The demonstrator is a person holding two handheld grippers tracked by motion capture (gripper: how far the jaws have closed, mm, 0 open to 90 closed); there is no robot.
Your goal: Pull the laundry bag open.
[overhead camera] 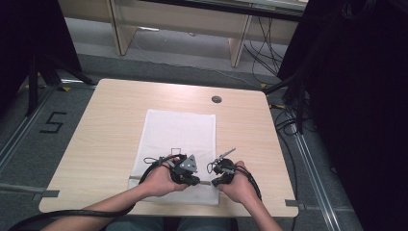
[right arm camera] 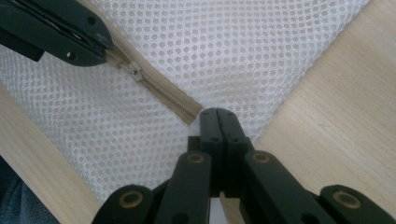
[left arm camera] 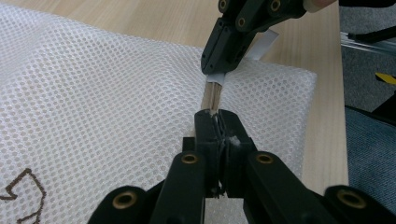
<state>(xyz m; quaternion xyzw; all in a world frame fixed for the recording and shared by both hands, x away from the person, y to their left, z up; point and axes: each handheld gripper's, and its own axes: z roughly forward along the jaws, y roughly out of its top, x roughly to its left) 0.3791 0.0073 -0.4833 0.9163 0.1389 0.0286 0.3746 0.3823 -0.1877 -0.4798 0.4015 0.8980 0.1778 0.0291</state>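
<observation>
Mesh laundry bag (overhead camera: 179, 144), white, lies flat on a pale wooden table (overhead camera: 106, 139) standing on grey floor (overhead camera: 29, 144), with cables (overhead camera: 269, 53) and wooden furniture legs beyond. At the bag's near edge, the left gripper (left arm camera: 217, 123) and right gripper (right arm camera: 218, 122) both have their jaws pressed together, pinching the beige zipper (right arm camera: 159, 93) band between them. The right gripper view reveals the zipper's small slider (right arm camera: 135, 73), just beside the left gripper's tips; the high view shows a hand (overhead camera: 159, 180) behind each tool.
</observation>
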